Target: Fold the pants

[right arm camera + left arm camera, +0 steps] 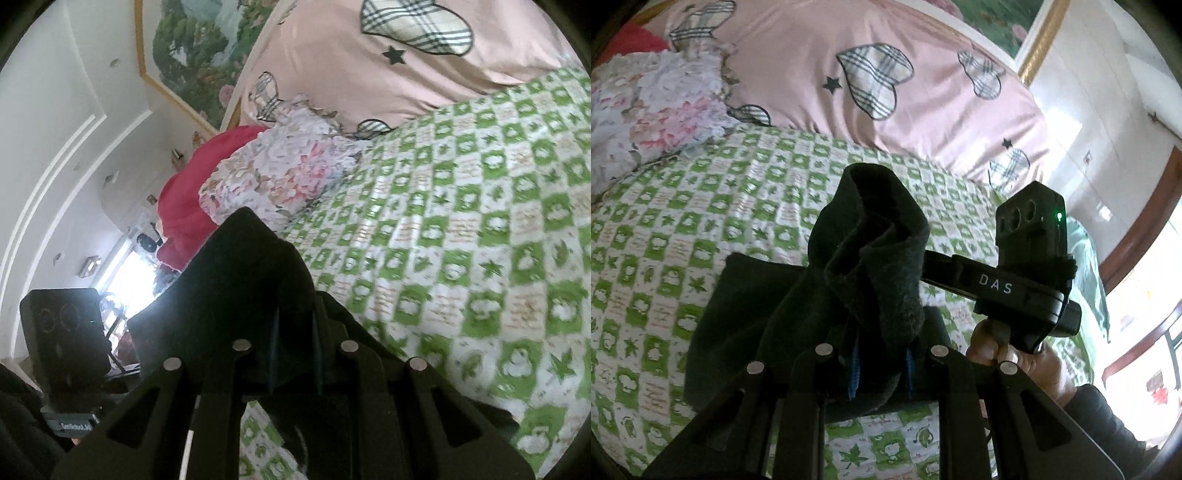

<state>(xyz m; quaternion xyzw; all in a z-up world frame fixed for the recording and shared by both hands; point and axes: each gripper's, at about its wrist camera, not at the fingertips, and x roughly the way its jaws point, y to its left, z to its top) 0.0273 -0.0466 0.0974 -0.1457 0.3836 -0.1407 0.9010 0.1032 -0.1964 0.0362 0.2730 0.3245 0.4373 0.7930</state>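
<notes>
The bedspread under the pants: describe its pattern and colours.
The bedspread has green and white checks with leaf motifs, clearest in the right wrist view.

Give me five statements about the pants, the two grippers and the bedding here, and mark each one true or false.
1. The left gripper is shut on the dark pants. True.
2. The pants lie flat and untouched on the bed. False: both grippers hold bunched fabric raised above the bedspread.
3. The bedspread is green and white checked. True.
4. The right gripper is open and holds nothing. False: it is shut on the pants.
5. The pink pillow is printed with plaid hearts and small stars. True.
</notes>
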